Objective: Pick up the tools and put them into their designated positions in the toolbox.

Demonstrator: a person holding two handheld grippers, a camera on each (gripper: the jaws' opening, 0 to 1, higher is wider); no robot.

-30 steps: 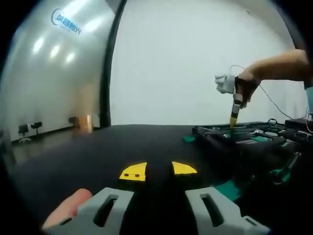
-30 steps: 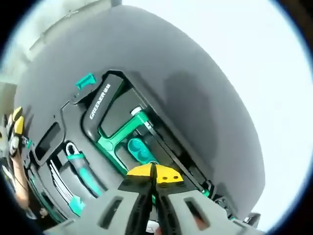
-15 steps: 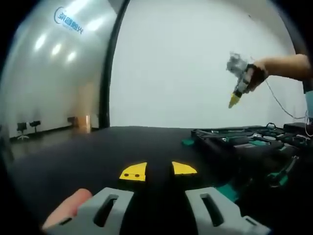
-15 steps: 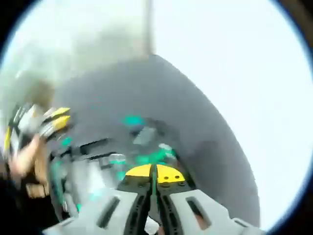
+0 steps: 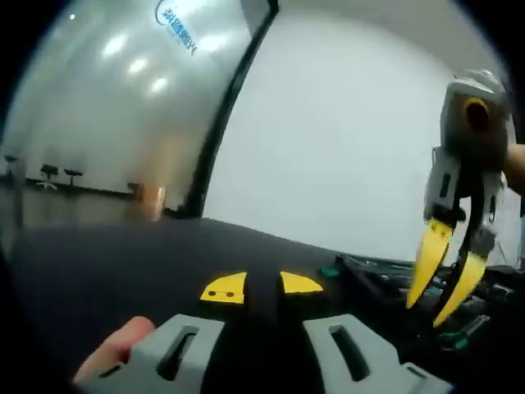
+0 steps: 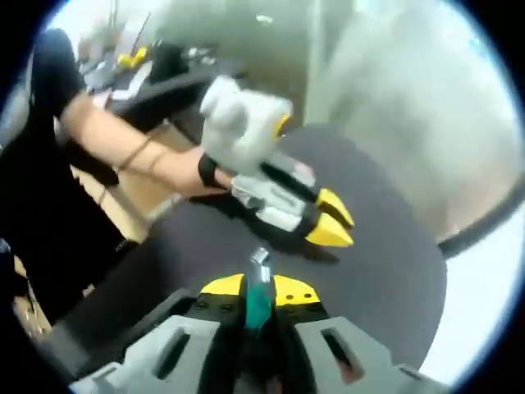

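L gripper (image 5: 262, 289) jaws apart over black table (image 5: 98, 254); R gripper (image 5: 447, 279) above toolbox (image 5: 385, 275).

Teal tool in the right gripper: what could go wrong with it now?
1. The teal tool is pinched only between the pads of the right gripper, so it might twist or slip out.
2. The left gripper sits close ahead, so the two could bump.

Grey hand-held gripper (image 6: 261, 297) with yellow-tipped jaws; black wrist strap (image 6: 206, 171) and black sleeve (image 6: 51, 65).
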